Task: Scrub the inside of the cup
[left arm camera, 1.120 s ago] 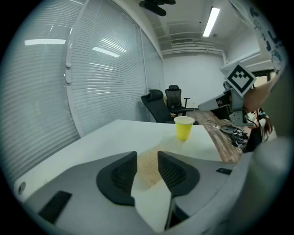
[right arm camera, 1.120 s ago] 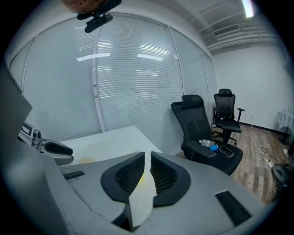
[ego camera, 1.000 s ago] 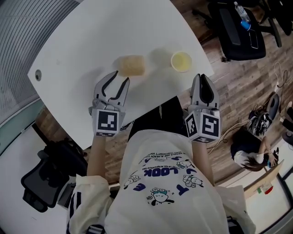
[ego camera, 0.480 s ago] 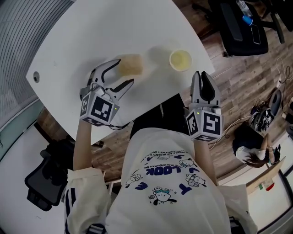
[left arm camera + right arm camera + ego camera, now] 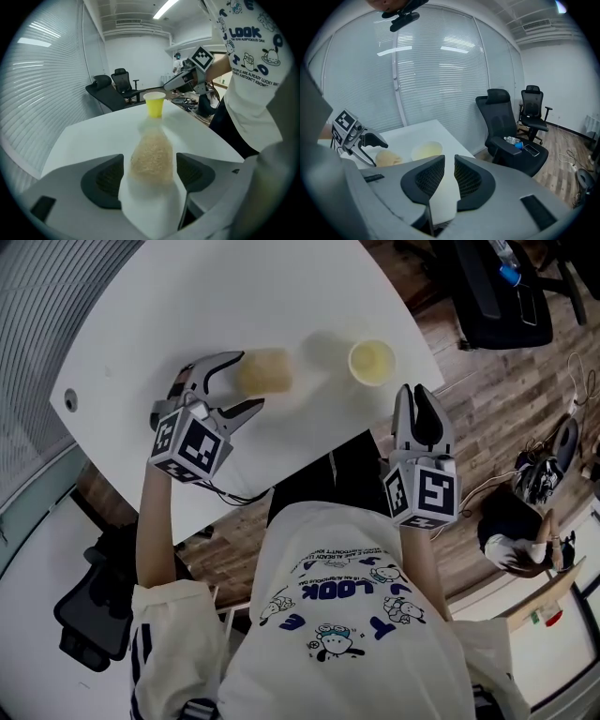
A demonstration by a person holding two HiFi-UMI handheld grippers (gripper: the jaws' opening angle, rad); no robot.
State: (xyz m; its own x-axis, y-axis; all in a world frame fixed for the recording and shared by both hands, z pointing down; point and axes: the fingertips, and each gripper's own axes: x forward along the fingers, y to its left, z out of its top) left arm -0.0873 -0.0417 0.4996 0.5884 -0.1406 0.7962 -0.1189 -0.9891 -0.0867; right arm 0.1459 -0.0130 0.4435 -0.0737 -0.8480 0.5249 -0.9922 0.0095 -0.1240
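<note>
Left tongs [image 5: 246, 381], just opening wide, are straddling the tan rough sponge [image 5: 267, 371] on the white worktop [image 5: 187, 306]; right tongs [image 5: 419, 395], narrow and empty, are hovering near the yellow cup [image 5: 371, 362].

Probably an office: black swivel chairs [image 5: 502, 124], a white table [image 5: 187, 324], slatted blinds [image 5: 436, 70], strip lights [image 5: 164, 7] overhead.

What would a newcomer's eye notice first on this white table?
First, the tan scrub sponge lying mid-table, with the left gripper straddling its near end; its jaws have just been opening and do not press it. Next, the yellow cup, upright and untouched, stands apart to the sponge's right, near the table edge.
</note>
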